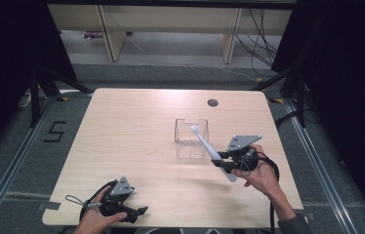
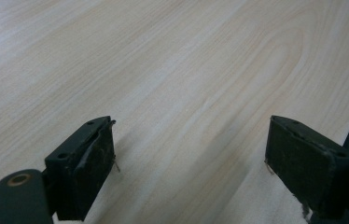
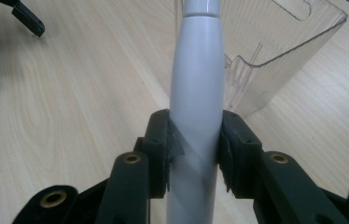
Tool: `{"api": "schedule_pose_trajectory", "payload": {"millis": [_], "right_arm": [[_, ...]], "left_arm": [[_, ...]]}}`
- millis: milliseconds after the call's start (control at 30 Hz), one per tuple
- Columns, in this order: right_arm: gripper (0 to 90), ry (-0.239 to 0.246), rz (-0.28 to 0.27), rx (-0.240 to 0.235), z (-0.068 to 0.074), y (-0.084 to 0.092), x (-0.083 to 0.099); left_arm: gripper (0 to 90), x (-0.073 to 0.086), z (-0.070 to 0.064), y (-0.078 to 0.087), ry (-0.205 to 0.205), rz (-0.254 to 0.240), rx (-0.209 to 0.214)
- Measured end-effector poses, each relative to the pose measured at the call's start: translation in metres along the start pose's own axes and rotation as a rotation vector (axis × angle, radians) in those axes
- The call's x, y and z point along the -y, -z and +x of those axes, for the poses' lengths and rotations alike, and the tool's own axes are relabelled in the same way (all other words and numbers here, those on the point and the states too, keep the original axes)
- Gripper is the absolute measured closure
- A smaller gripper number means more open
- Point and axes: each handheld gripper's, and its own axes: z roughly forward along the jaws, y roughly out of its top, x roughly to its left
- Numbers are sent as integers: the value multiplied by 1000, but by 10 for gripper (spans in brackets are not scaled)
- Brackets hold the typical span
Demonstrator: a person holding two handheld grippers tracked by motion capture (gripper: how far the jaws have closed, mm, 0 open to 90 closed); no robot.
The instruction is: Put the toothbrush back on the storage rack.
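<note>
right gripper (image 1: pixel 222 163) is clamped on the grey handle of an electric toothbrush (image 1: pixel 210 148), you can see in the right gripper view both pads (image 3: pixel 161 140) pressed flat against the handle (image 3: pixel 195 107) with no gap at all. the toothbrush is off the table, tilted, with its brush head up and pointing toward the far side, right over the clear plastic box (image 1: pixel 191 138) that sits a bit right of the table's middle. from the high view the head looks like it's over the box opening, but i can't really tell if any of it is inside or touching the wall yet.

left gripper (image 1: pixel 140 212) is parked down at the near left edge of the table (image 1: pixel 136 126), jaws spread wide with nothing between them, just bare wood grain in its own view. it's well apart from the box and not helping with anything.

so my read on progress: the pickup part is done, the toothbrush is firmly held and brought up next to the box. what's left is getting it into the box and letting go. the box looks light and nobody's holding it, so a bump from the handle could shove it around.
</note>
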Motion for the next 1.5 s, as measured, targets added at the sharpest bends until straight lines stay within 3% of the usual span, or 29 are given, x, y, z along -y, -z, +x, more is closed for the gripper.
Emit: {"api": "schedule_pose_trajectory", "payload": {"millis": [400,433,500,533,633,867,933,1000,1033,1067,1100,1200,1433,1467,1500], "right_arm": [[664,-18,-81,11,-4,9,-9],[664,-25,-70,7,-4,10,-11],[664,-11,-91,20,-6,11,-14],[664,-29,-90,17,-5,11,-15],[664,-16,-111,21,-8,13,-19],[664,-52,-146,7,-12,14,-27],[664,-29,-166,15,-14,13,-29],[664,-55,-182,21,-14,12,-31],[664,-43,-172,24,-16,14,-32],[664,-69,-176,13,-15,14,-33],[664,-53,-191,22,-17,13,-34],[664,-75,-200,21,-18,13,-39],[664,-70,-254,38,-22,9,-50],[664,-84,-239,12,-22,10,-52],[664,-77,-260,11,-22,9,-54]], "left_arm": [[150,0,0,0,10,-4,2],[150,0,0,0,11,-5,1],[150,0,0,0,10,-4,1],[150,0,0,0,11,-5,0],[150,0,0,0,10,-5,0],[150,0,0,0,11,-4,1],[150,0,0,0,13,-4,-1],[150,0,0,0,11,-3,-1],[150,0,0,0,11,-4,-1],[150,0,0,0,12,-5,3],[150,0,0,0,11,-5,1],[150,0,0,1,8,-3,7],[150,0,0,1,9,-3,7],[150,0,0,1,11,-5,7],[150,0,0,1,10,-5,7]]}}
